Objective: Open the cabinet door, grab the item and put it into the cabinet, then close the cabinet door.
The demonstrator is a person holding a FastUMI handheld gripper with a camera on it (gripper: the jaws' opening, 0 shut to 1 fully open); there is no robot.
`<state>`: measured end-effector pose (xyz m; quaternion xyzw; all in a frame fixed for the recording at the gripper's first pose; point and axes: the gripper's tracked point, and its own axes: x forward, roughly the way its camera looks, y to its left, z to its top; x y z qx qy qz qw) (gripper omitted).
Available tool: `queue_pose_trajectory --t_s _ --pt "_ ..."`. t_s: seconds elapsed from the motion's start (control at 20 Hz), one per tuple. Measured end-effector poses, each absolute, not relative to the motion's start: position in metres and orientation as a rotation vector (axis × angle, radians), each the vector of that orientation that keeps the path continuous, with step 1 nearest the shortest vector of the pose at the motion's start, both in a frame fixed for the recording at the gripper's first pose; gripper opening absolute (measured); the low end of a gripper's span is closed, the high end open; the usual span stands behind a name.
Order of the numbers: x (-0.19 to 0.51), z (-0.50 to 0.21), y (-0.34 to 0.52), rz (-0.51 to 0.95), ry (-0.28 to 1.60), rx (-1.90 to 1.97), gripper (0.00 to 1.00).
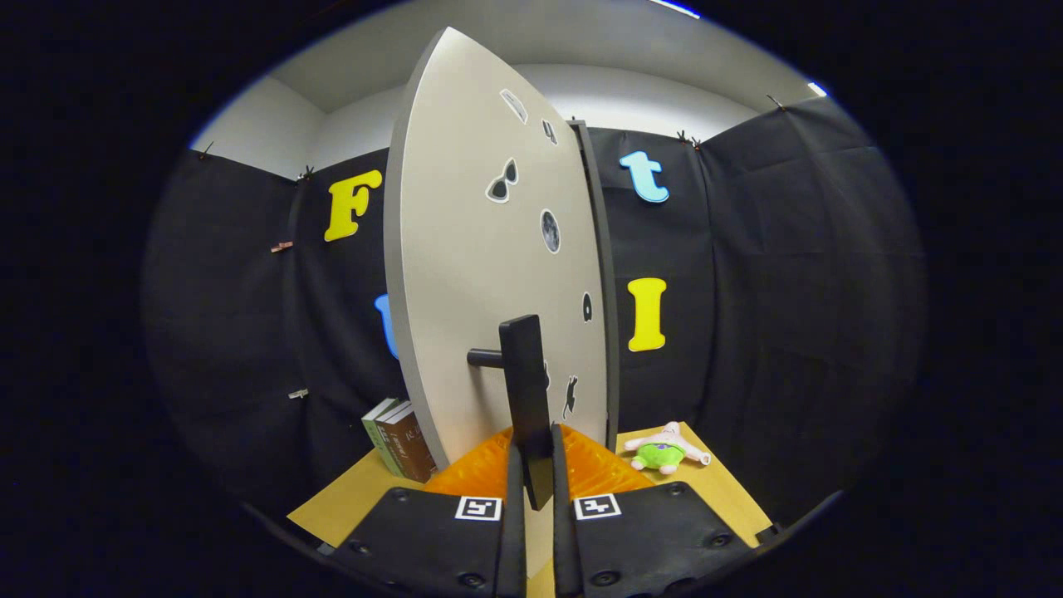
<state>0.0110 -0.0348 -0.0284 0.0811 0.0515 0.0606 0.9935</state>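
Gripper view, hand-held gripper (531,453) clamping door handle (526,390) (door ajar)

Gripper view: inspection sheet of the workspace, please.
Surface: wooden table, partly bare.
Job's things: cabinet door swung partly open, stickers on it; plush toy lying on the table right of the cabinet.
Clutter: books standing left of the cabinet.
Grippers: gripper shut on the door handle, one finger on each side.
Cables: nothing seen.
Surroundings: black cloth wall, white wall above.
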Motion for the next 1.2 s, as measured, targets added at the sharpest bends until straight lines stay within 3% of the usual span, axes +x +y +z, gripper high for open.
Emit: queue_pose_trajectory --t_s 0.8,1.2 --pt "-0.006 -0.024 -0.151 -0.008 0.082 0.207 0.11" --pt "-0.02 -0.016 -0.163 -0.045 0.065 0.209 0.11"
